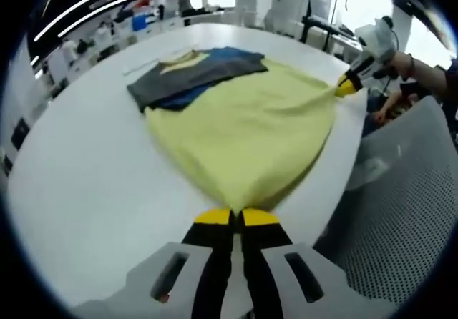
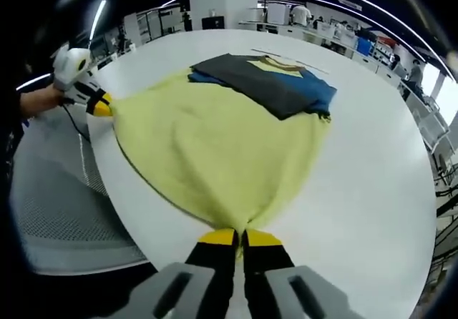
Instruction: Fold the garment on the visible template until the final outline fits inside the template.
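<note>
A round white tabletop (image 1: 86,190) carried one garment (image 1: 243,129), yellow with grey and blue panels, spread from its near edge toward the middle. Two grippers, left gripper (image 1: 236,217) and right gripper (image 2: 239,237), each clamped a yellow hem corner at that edge, beside a perforated grey chair (image 1: 408,219).

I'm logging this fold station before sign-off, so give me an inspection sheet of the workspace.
Surface: white table, round-edged.
Job's things: yellow garment spread flat, with grey and blue parts folded over its far end; template not discernible.
Clutter: nothing seen.
Grippers: left gripper shut on the garment's hem corner; right gripper shut on the other corner.
Cables: dark cable under the left gripper.
Surroundings: mesh chair, desks and people beyond.
</note>
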Motion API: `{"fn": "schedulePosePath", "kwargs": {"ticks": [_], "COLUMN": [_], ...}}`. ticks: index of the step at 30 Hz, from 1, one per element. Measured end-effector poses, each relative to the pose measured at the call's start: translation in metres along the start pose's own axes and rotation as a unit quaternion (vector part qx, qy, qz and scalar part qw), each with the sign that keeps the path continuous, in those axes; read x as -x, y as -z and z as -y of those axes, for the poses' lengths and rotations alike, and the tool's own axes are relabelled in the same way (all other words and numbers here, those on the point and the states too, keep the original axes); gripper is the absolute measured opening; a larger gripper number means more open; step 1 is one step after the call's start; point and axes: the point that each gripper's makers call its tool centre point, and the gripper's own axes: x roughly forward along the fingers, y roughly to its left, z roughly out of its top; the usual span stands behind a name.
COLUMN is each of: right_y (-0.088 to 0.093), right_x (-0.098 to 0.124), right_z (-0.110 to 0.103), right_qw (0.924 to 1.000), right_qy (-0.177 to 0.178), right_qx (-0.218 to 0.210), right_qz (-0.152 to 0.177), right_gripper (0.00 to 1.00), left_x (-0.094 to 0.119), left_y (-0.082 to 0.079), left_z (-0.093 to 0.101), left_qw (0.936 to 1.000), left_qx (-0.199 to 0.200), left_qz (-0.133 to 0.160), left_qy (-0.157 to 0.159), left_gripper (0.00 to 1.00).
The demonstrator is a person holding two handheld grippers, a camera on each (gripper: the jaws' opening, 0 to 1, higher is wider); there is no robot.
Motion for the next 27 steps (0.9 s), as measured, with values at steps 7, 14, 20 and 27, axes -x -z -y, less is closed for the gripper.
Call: {"fn": "schedulePosePath", "kwargs": {"ticks": [7,14,20,27], "right_y": [0.003,0.013,0.020,0.029], "right_x": [0.009,0.017,0.024,0.032], "right_z": [-0.006,-0.015,-0.023,-0.033], "right_qw": [1.0000,0.9997,0.9996,0.9995], "right_qy": [-0.004,-0.008,-0.011,-0.014], "right_qx": [-0.007,-0.021,-0.027,-0.029], "right_qz": [-0.001,-0.006,-0.007,-0.008], "right_gripper": [0.00,0.00,0.00,0.00], "left_x": [0.006,0.015,0.025,0.034], "left_y": [0.005,0.014,0.021,0.032], "left_z": [0.009,0.020,0.030,0.041], "left_qw": [0.9997,0.9992,0.9985,0.9983], "left_qx": [-0.005,0.000,0.015,0.016], "left_qz": [-0.025,-0.040,-0.052,-0.056], "left_qy": [0.000,0.003,0.004,0.006], "left_gripper": [0.00,0.00,0.00,0.00]}}
